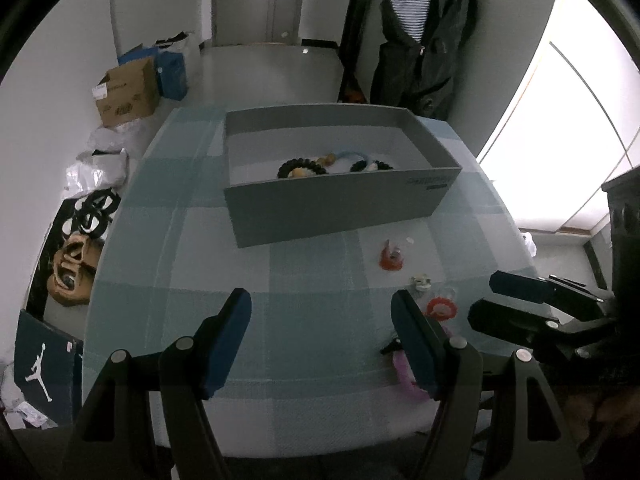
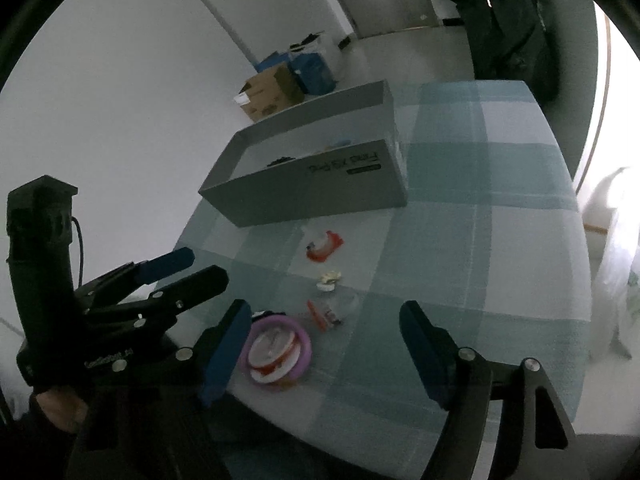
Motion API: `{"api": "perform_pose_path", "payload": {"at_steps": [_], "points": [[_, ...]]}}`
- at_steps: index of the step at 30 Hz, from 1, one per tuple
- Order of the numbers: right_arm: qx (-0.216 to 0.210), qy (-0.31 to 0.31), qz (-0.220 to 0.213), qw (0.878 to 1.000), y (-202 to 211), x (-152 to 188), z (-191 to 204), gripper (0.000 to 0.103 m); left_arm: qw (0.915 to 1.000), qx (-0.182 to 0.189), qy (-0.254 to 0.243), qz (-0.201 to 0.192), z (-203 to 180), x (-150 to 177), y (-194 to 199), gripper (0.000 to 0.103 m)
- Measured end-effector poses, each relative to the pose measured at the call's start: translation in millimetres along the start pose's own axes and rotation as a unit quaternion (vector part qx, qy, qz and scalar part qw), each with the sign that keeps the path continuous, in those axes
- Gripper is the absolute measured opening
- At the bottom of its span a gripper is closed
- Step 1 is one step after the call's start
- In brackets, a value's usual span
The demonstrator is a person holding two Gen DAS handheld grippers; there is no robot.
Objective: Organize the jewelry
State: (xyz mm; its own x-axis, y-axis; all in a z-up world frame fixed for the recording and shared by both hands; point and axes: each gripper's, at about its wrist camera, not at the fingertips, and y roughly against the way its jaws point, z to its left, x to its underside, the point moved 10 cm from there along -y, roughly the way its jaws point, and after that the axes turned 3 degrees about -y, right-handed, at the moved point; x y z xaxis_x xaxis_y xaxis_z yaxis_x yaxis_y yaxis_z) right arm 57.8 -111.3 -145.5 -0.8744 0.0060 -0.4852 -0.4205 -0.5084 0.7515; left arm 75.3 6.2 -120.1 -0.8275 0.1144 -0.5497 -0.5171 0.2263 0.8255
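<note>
A grey open box stands on the checked tablecloth and holds black bead bracelets and a pale blue piece. The box also shows in the right wrist view. Loose on the cloth lie an orange-red piece, a small cream piece, a red and white piece and a purple ring with white and red bangles inside. My left gripper is open and empty above the cloth. My right gripper is open and empty, over the purple ring's right side.
The table's near edge is just below the grippers. On the floor to the left are a cardboard box, blue bags, plastic bags and a shoe box. A dark jacket hangs behind the table. A bright window is at the right.
</note>
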Motion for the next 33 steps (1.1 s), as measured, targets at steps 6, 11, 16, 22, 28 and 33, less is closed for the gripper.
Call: {"api": "perform_pose_path", "payload": {"at_steps": [6,11,16,22,28,33], "points": [[0.011,0.013,0.015,1.000,-11,5,4,0.065,0.9998,0.006,0.017,0.004,4,0,-3,0.068],[0.021,0.025,0.030,0.999,-22,6,8,0.044,0.9999,0.004,0.010,0.010,0,1,-5,0.068],[0.035,0.026,0.036,0.998,-25,6,3,0.025,0.9999,-0.001,0.000,0.012,-2,3,-7,0.068],[0.032,0.025,0.039,0.998,-25,3,2,0.021,0.9999,0.001,-0.003,0.015,-4,2,-9,0.068],[0.030,0.020,0.035,0.999,-22,0,2,0.021,0.9998,0.007,-0.010,0.014,-9,2,-9,0.068],[0.030,0.010,0.023,0.999,-15,-4,-2,0.021,0.9997,0.011,-0.013,0.015,-12,2,-10,0.068]]}}
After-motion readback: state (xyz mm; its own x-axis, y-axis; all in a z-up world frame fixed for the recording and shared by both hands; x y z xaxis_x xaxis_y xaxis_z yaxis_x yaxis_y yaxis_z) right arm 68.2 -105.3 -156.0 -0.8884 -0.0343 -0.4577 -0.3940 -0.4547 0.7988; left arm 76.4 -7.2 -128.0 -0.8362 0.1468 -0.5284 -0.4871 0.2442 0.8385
